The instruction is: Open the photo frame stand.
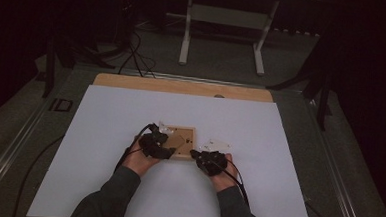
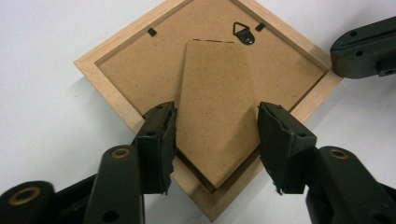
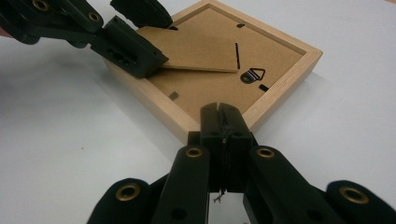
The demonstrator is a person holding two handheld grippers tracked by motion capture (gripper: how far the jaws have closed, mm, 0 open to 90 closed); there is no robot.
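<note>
A light wooden picture frame (image 1: 183, 137) lies face down on the white sheet, its brown backing board (image 2: 135, 65) up. A small metal hanger (image 2: 243, 33) sits near one corner of the board. My left gripper (image 2: 217, 112) is shut on the fibreboard easel stand (image 2: 215, 84), one jaw on each side edge, and the stand's free end is raised off the backing (image 3: 196, 51). My right gripper (image 3: 219, 109) is shut with nothing between its jaws, its tips resting against a corner of the frame's rim (image 3: 280, 79). In the high view both grippers, left (image 1: 161, 144) and right (image 1: 201, 155), sit at the frame's near side.
The white sheet (image 1: 104, 149) covers a wooden tabletop (image 1: 182, 85) whose far strip is bare. Behind it stand the white legs of another desk (image 1: 186, 33). Black cables (image 1: 134, 50) run across the floor at the back left, and a cable trails from each gripper.
</note>
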